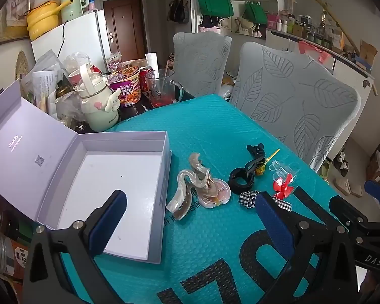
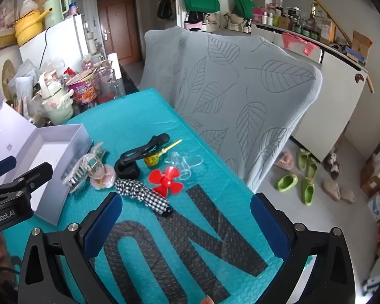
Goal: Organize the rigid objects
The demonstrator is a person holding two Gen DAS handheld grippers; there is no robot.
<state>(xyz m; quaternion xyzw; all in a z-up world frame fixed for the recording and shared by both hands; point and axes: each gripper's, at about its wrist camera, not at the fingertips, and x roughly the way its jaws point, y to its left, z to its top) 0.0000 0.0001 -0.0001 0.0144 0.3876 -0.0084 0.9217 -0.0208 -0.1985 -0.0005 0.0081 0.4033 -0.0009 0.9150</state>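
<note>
An open lavender box with a white inside lies on the teal mat, lid raised at the left; it also shows in the right wrist view. To its right lie a translucent beige hair claw, a pink round compact, a black hair clip on a black ring, a checked fabric bow, a red propeller and a clear propeller. My left gripper is open and empty, near the box's front. My right gripper is open and empty, in front of the checked bow.
The teal bubble mat covers the table. Behind the box stand a cream bottle, a noodle cup and a glass mug amid clutter. Two grey leaf-pattern chairs stand at the table's far side.
</note>
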